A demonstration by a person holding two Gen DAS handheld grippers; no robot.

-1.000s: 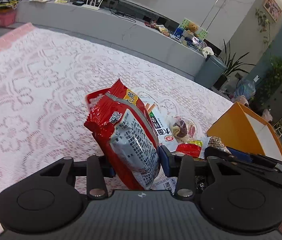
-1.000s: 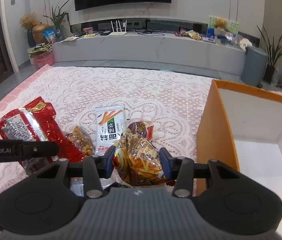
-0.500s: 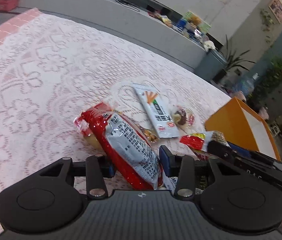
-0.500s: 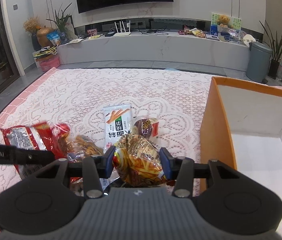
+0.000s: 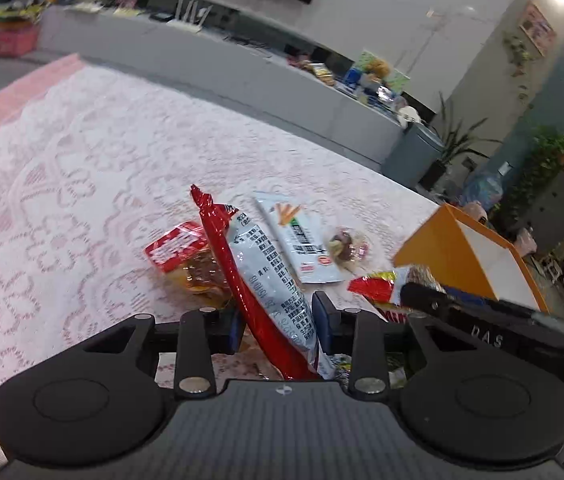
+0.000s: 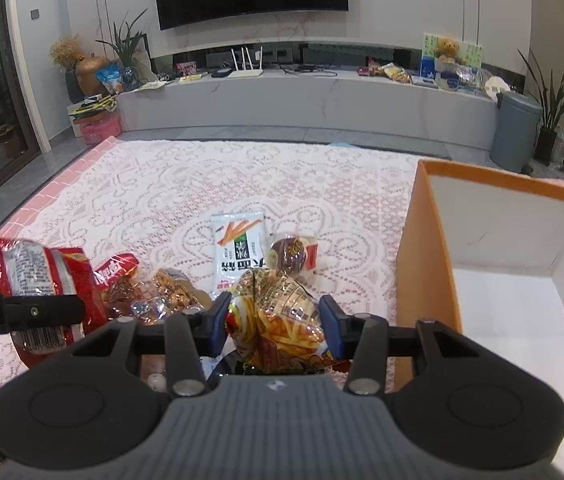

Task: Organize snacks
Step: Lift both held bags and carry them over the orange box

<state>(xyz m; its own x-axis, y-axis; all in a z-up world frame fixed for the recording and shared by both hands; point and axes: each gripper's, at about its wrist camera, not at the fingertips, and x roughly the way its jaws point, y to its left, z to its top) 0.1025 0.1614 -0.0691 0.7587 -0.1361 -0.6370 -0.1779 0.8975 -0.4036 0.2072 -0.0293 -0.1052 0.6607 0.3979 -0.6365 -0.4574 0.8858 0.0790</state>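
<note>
Lace tablecloth (image 6: 170, 184) beside the orange box (image 6: 422, 264): left gripper (image 5: 280, 326) is closing its jaws on a red noodle packet (image 5: 266, 276), right gripper (image 6: 274, 326) clamps a fries bag (image 6: 278, 316) just left of that box.

the red packet's (image 5: 266, 288) lower end is hidden behind the left hand-held gripper (image 5: 280, 326).

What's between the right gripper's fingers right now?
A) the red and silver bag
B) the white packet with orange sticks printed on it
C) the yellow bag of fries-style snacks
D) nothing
C: in the right wrist view the right gripper has its blue pads on either side of the yellow fries-style snack bag, while the white packet lies on the lace cloth beyond it.
</note>
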